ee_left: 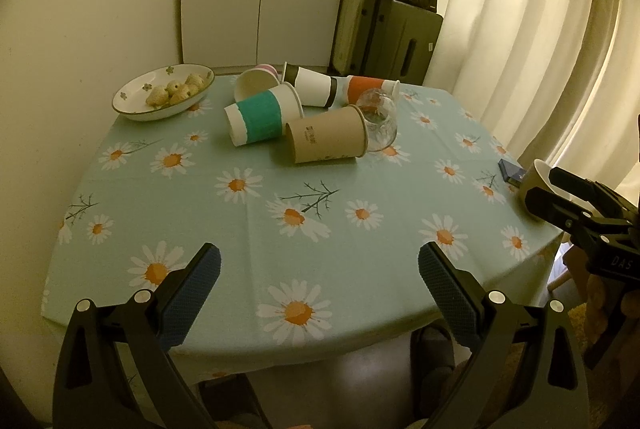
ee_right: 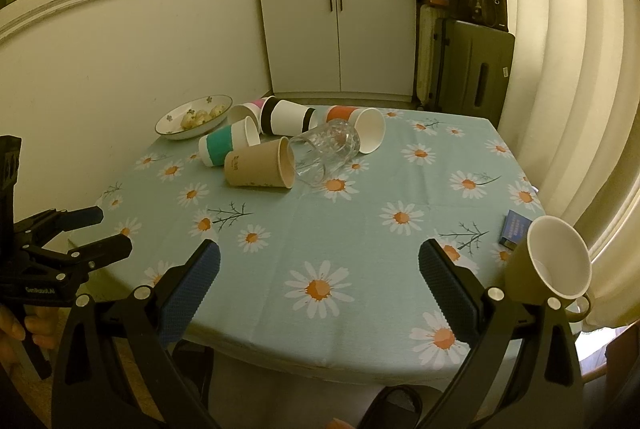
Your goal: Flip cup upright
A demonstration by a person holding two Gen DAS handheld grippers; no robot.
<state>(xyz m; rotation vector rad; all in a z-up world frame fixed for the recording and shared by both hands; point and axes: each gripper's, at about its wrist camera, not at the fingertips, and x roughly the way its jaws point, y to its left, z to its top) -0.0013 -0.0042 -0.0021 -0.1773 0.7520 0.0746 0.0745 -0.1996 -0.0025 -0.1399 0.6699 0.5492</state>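
Note:
Several cups lie on their sides in a cluster at the table's far middle: a brown paper cup [ee_left: 326,139] [ee_right: 260,165], a teal-banded cup [ee_left: 262,117] [ee_right: 228,143], a black-and-white cup [ee_left: 310,85] [ee_right: 286,117], an orange-banded cup [ee_left: 366,89] [ee_right: 360,127], a pink cup [ee_left: 256,81] and a clear glass [ee_left: 380,119] [ee_right: 326,151]. An olive mug [ee_right: 554,265] [ee_left: 536,181] stands upright at the near right edge. My left gripper [ee_left: 319,279] and right gripper [ee_right: 319,279] are both open and empty above the near table edge.
A flowered dish of snacks [ee_left: 162,91] [ee_right: 194,117] sits far left. A small blue box [ee_right: 516,229] [ee_left: 512,171] lies near the mug. The daisy tablecloth [ee_left: 280,209] covers the table. Cupboard, suitcase and curtains stand behind.

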